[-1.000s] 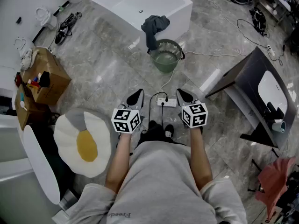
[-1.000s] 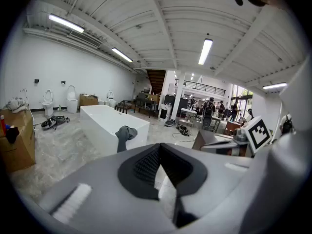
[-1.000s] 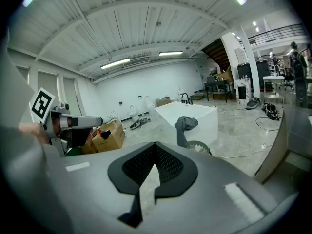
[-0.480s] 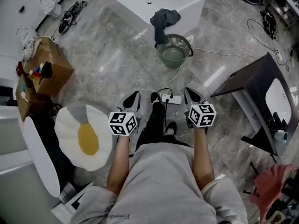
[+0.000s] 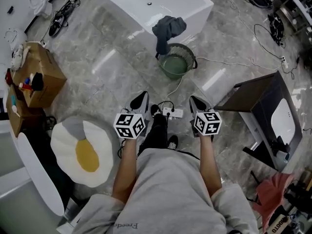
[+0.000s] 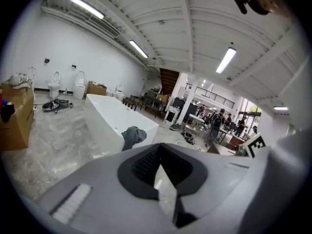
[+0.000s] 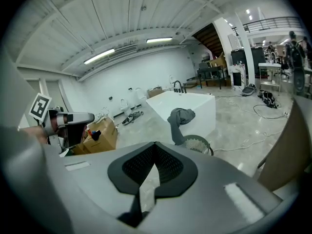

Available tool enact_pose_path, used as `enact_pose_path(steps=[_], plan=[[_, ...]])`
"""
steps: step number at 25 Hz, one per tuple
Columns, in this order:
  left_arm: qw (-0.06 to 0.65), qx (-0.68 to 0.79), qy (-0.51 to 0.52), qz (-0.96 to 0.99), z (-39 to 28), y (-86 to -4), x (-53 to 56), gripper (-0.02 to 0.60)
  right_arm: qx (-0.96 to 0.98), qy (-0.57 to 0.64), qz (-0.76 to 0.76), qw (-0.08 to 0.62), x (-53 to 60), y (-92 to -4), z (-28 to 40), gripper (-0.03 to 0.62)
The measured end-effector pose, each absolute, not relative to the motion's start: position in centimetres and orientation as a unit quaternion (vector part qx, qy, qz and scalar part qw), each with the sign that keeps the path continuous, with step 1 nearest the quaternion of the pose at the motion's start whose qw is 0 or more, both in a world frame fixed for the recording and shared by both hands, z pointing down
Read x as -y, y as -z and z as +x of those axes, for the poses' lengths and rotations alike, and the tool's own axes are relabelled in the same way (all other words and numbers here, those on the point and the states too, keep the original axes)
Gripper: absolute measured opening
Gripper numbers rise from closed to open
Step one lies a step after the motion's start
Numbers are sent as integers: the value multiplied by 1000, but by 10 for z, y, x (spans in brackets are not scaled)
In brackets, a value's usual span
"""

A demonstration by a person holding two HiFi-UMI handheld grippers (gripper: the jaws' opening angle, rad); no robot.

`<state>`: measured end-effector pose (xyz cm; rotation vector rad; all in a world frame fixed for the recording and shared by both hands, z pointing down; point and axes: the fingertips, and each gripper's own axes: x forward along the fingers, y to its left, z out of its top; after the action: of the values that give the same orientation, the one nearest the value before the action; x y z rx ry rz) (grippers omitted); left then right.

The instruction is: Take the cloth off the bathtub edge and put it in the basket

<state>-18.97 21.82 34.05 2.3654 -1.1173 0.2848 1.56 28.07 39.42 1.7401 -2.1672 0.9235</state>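
A dark grey-blue cloth [image 5: 166, 30] hangs over the near corner of the white bathtub [image 5: 146, 6], one end drooping toward the round green basket [image 5: 176, 61] on the floor just below it. The same cloth [image 6: 132, 136] [image 7: 179, 121] shows in both gripper views, with the basket [image 7: 197, 144] beside it in the right gripper view. My left gripper [image 5: 141, 99] and right gripper [image 5: 196, 102] are held side by side well short of the tub, both shut and empty, pointing toward the cloth.
A white power strip [image 5: 171, 112] with cables lies on the marble floor between the grippers. An egg-shaped cushion [image 5: 84, 150] and cardboard boxes [image 5: 35, 77] are to the left. A dark slanted stand [image 5: 256, 104] stands to the right.
The view has shifted closer to the tub and basket. Both grippers stay level, shut and empty.
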Motion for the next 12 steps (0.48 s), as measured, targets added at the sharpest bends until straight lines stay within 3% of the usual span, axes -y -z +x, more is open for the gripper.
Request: enact_pose_path(steps=[7,12], plan=[[285,427,-51,857,-184,-331,-126,58,739,-326,581,102,-209,-380,8,1],[313,415,-23,854,-175,-343,-87,58,739,-328,572,136,-176,-385,0,2]])
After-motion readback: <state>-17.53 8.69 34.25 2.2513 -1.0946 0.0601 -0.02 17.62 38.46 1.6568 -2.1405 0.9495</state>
